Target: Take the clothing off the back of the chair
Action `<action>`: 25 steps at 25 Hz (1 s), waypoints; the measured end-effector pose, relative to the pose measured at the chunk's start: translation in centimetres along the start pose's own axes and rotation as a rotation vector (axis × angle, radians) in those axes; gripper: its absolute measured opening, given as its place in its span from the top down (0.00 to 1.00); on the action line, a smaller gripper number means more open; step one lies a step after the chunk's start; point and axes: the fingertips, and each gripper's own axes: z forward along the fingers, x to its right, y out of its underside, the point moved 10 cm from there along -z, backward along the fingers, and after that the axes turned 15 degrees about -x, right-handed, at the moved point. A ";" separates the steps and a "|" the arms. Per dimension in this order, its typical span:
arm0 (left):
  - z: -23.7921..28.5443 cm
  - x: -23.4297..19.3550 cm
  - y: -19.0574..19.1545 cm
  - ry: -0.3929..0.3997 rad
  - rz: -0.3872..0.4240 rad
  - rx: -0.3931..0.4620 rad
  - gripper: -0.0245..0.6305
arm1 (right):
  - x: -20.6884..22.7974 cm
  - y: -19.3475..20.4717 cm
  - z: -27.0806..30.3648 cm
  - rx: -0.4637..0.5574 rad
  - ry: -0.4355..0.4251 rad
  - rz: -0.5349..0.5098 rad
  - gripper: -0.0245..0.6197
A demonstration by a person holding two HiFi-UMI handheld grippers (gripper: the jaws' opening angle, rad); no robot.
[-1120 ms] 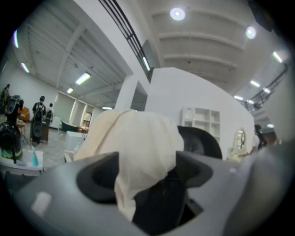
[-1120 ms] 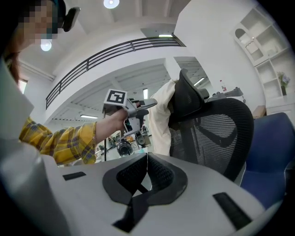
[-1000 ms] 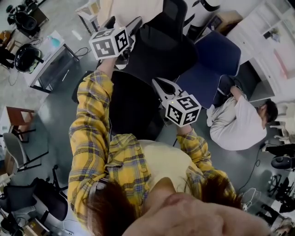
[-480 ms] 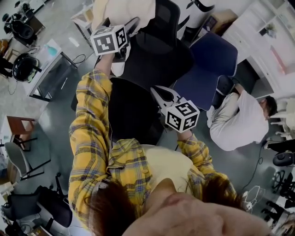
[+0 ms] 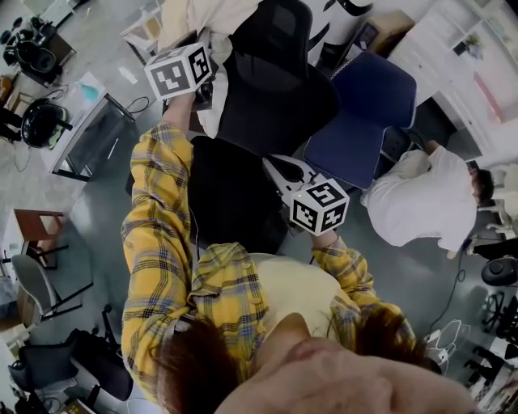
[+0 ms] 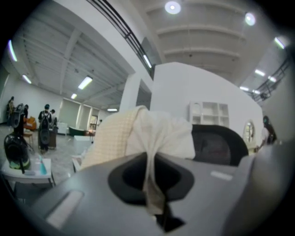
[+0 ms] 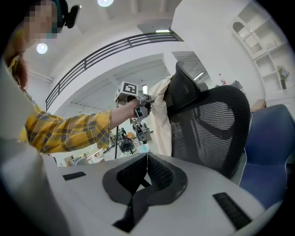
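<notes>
A cream garment (image 6: 138, 131) hangs over the back of the black mesh office chair (image 7: 207, 124). In the head view the garment (image 5: 202, 16) lies at the top, on the chair (image 5: 271, 81). My left gripper (image 6: 150, 161) has just been closing its jaws, and a fold of the cream cloth is pinched between them. In the right gripper view the left gripper (image 7: 146, 105) is at the garment's (image 7: 159, 120) edge. My right gripper (image 7: 146, 159) is shut on nothing and hangs back from the chair, with its marker cube (image 5: 318, 204) lower in the head view.
A blue chair (image 5: 364, 113) stands right of the black one. A person in a white top (image 5: 421, 210) bends over at the right. A glass-topped table (image 5: 89, 121) is at the left, and more chairs (image 5: 32, 283) stand at the lower left.
The left gripper's cube has moved up and left in the head view, at the garment. The person in white has leaned further over. The right gripper has stayed where it was.
</notes>
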 end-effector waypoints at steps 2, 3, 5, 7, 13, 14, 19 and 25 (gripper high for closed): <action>-0.5 0.1 -0.2 -0.006 0.014 0.022 0.94 | -0.3 0.0 0.0 0.001 -0.003 -0.008 0.94; -0.8 0.1 -0.3 -0.008 0.014 0.037 0.94 | -0.6 0.0 -0.1 0.001 -0.004 -0.011 0.94; -2.0 0.2 -0.7 -0.013 0.010 0.077 0.94 | -1.1 0.1 -0.1 0.002 -0.005 -0.016 0.94; -3.5 0.3 -1.3 -0.018 0.023 0.126 0.94 | -1.5 0.3 -0.1 0.003 -0.005 -0.020 0.94; -8.1 1.4 -2.6 0.006 0.087 0.249 0.94 | -2.9 0.7 -0.2 0.012 0.004 -0.023 0.94; -8.8 1.5 -2.6 0.010 0.091 0.259 0.94 | -3.1 0.8 -0.2 0.015 0.007 -0.024 0.94; -12.4 1.6 -2.5 0.032 0.109 0.309 0.94 | -4.5 0.9 0.0 0.017 0.012 -0.029 0.94; -16.4 1.0 -0.9 0.082 0.112 0.346 0.94 | -6.9 1.3 0.5 0.022 0.029 -0.040 0.94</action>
